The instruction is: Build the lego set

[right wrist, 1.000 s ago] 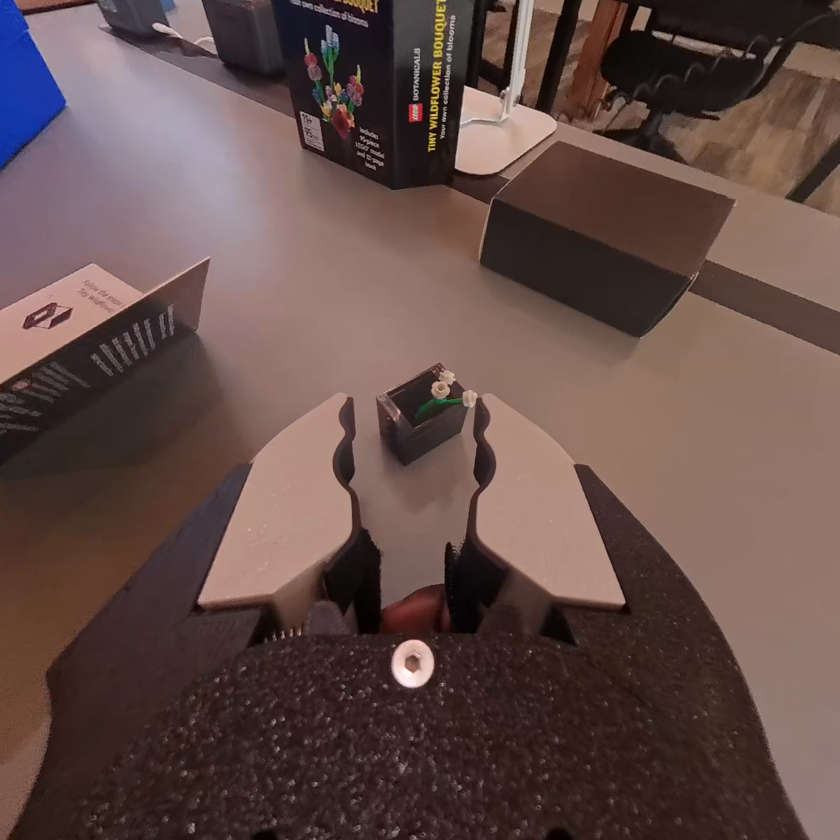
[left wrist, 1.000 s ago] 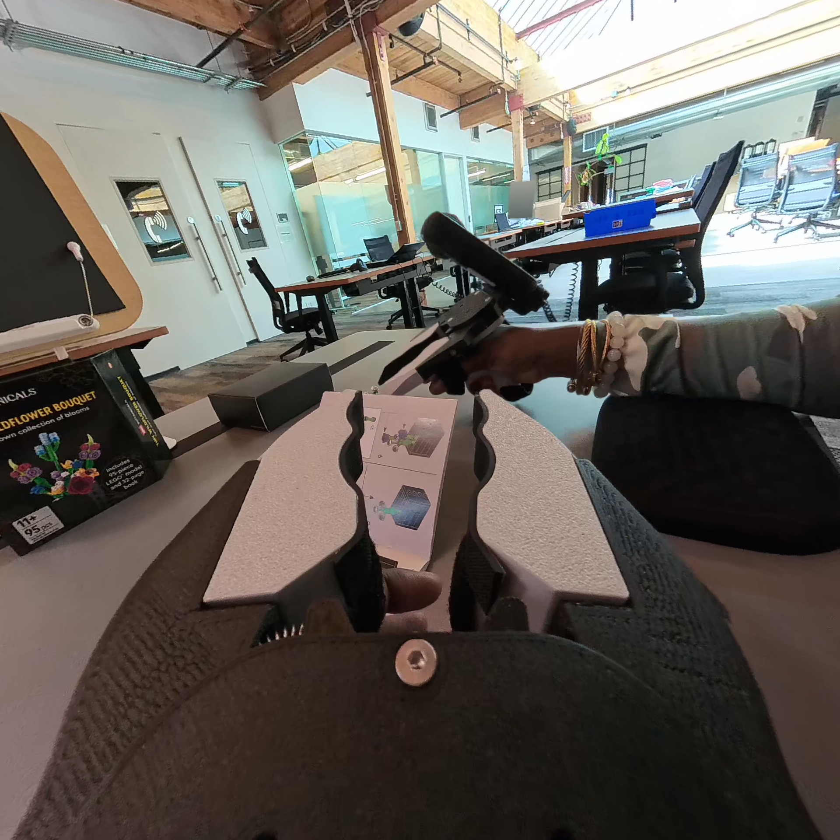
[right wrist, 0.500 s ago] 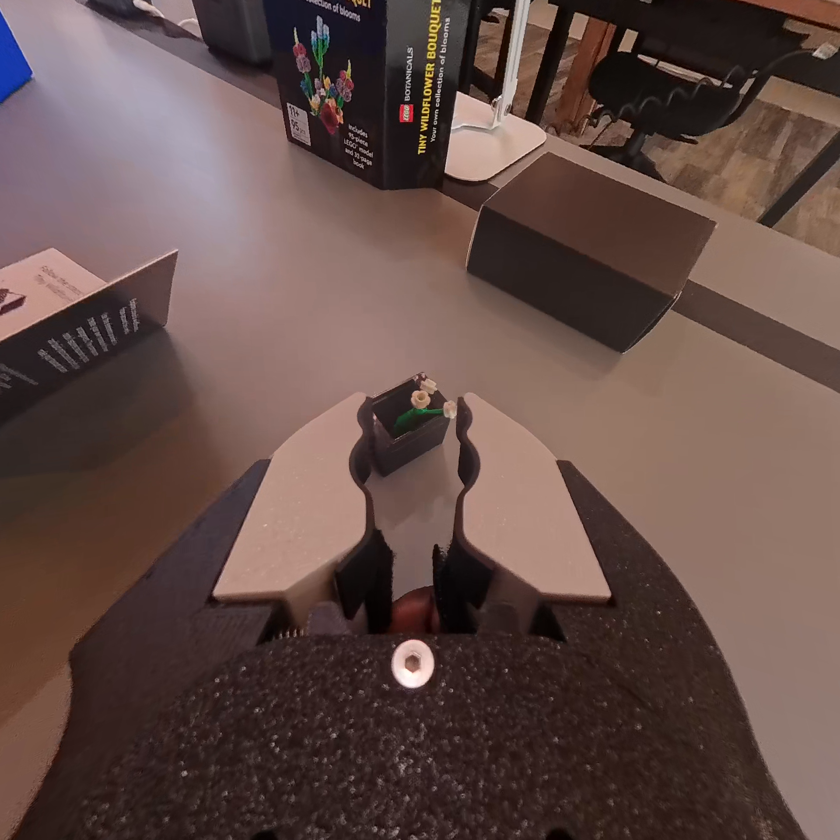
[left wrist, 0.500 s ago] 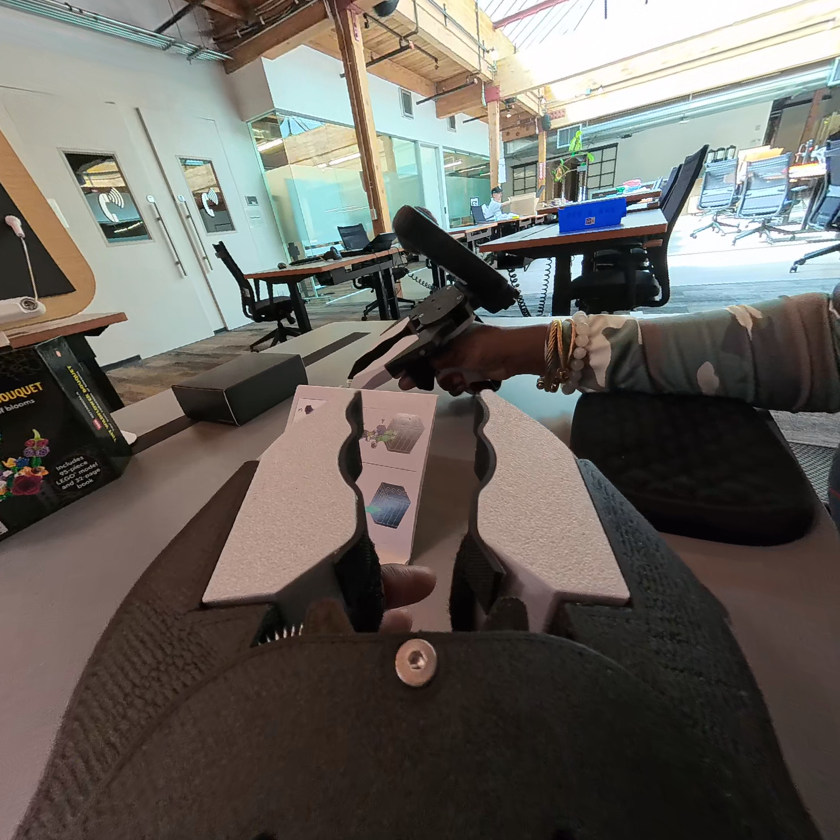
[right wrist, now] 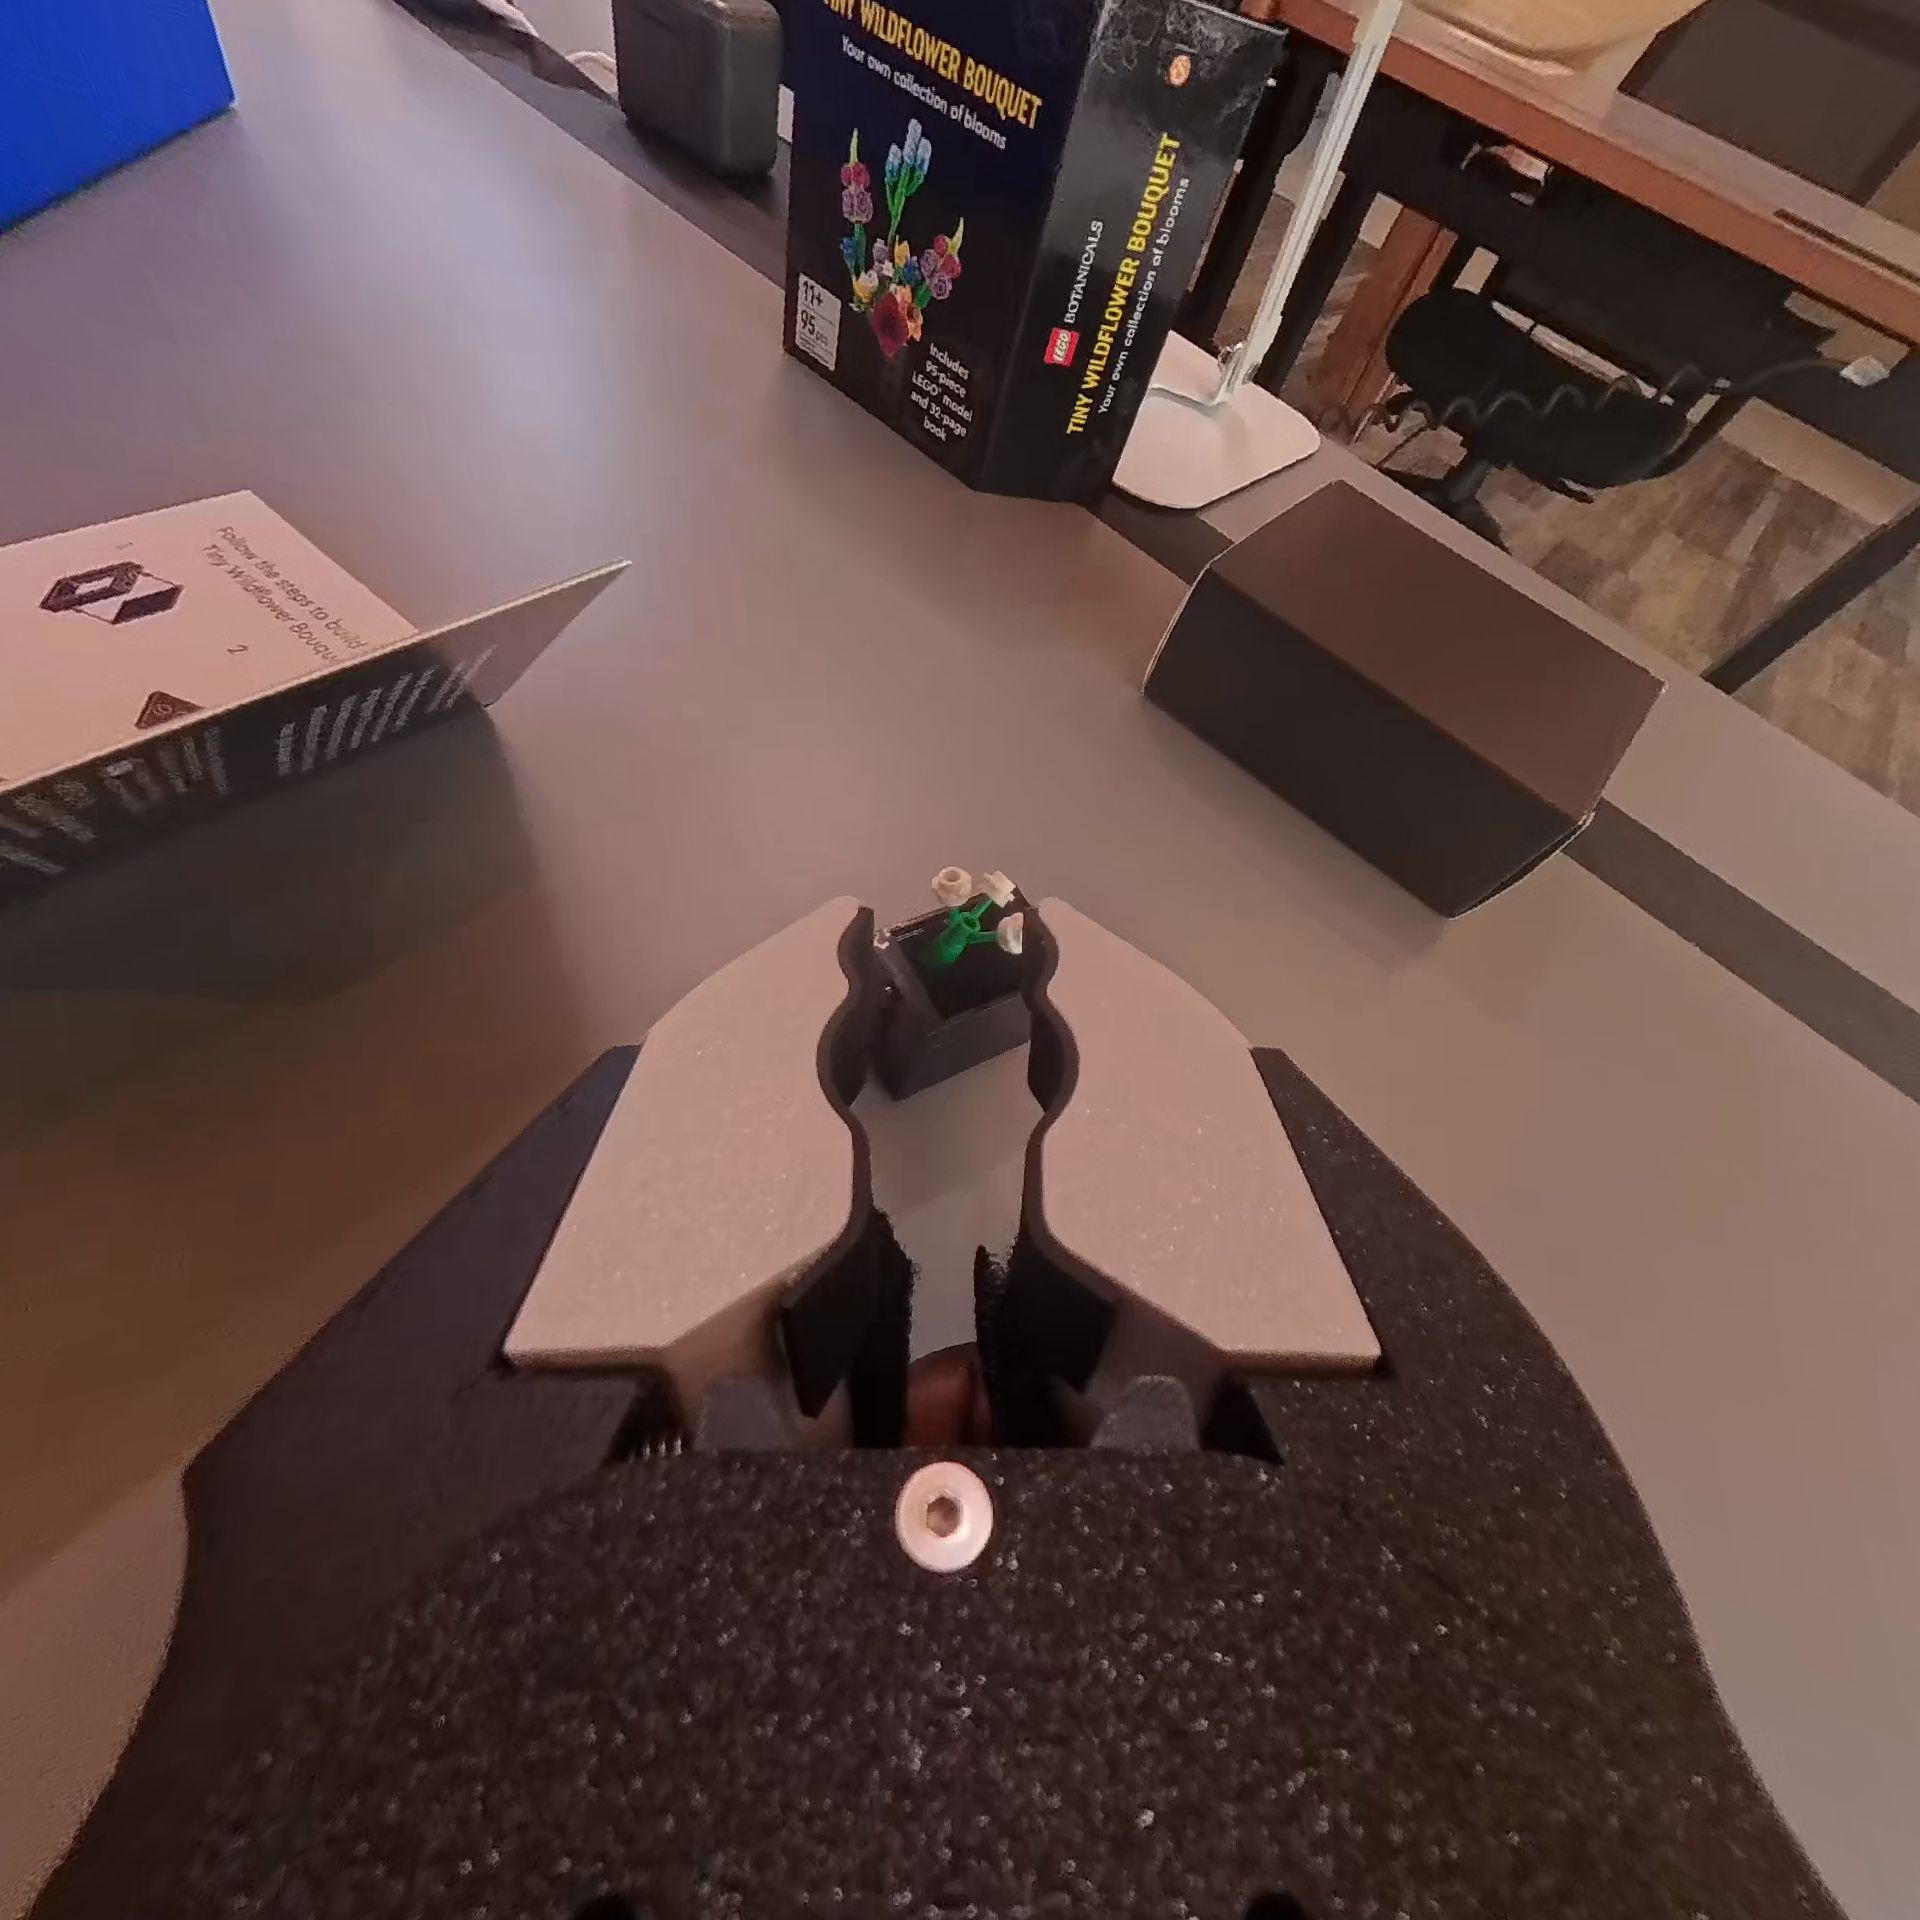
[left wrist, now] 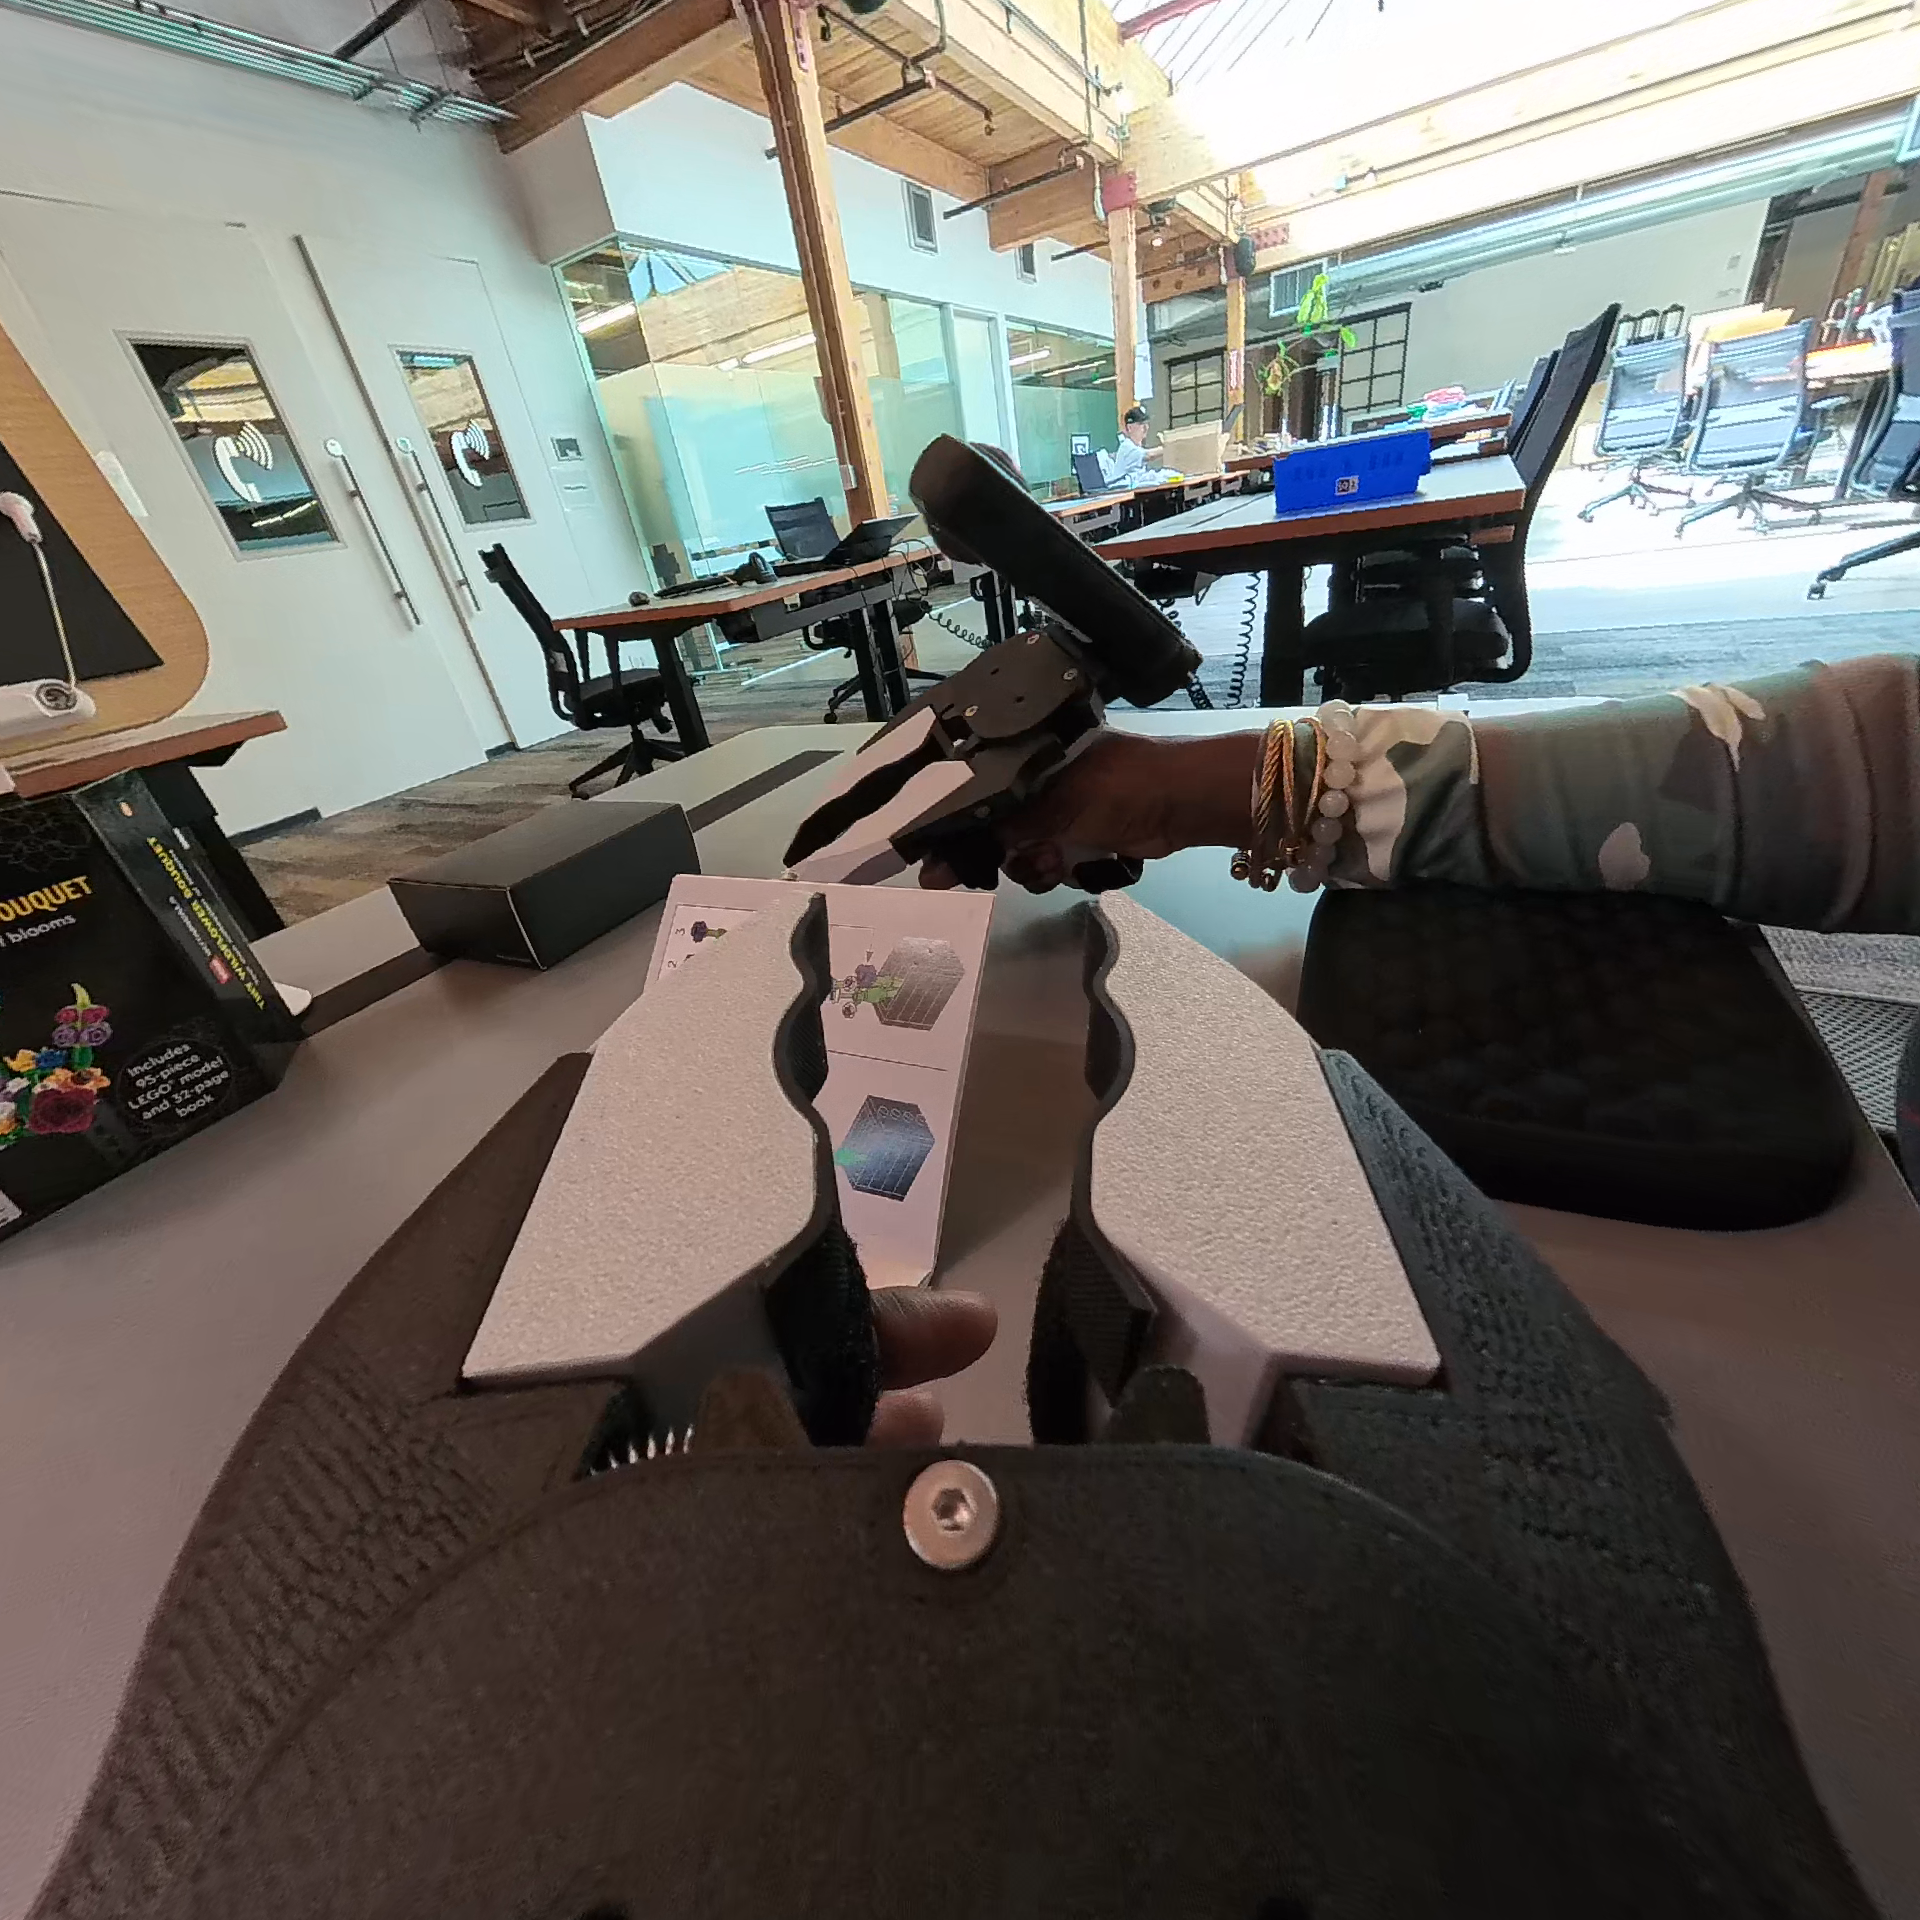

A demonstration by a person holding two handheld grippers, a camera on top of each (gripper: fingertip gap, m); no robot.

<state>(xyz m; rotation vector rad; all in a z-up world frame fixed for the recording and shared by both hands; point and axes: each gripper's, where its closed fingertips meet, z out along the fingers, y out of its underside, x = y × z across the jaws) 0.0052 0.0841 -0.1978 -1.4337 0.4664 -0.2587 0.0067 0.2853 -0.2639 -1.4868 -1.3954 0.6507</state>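
A: Right gripper (right wrist: 951,940) is clamping the small black planter (right wrist: 951,1023) on the grey table (right wrist: 1351,1039); left gripper (left wrist: 951,971) is hanging released.

B: Probably light, rigid; its flower stem (right wrist: 971,914) is looking fragile, so I'm favouring the walls.

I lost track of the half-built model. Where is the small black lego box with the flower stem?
In the right wrist view, the black lego box sits between the right tool's fingertips, on the grey table.

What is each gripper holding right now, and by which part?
The right gripper is shut on the small black lego box with the flower stem, its fingers on the box's two side walls. The left gripper is open, holding nothing, above the instruction booklet.
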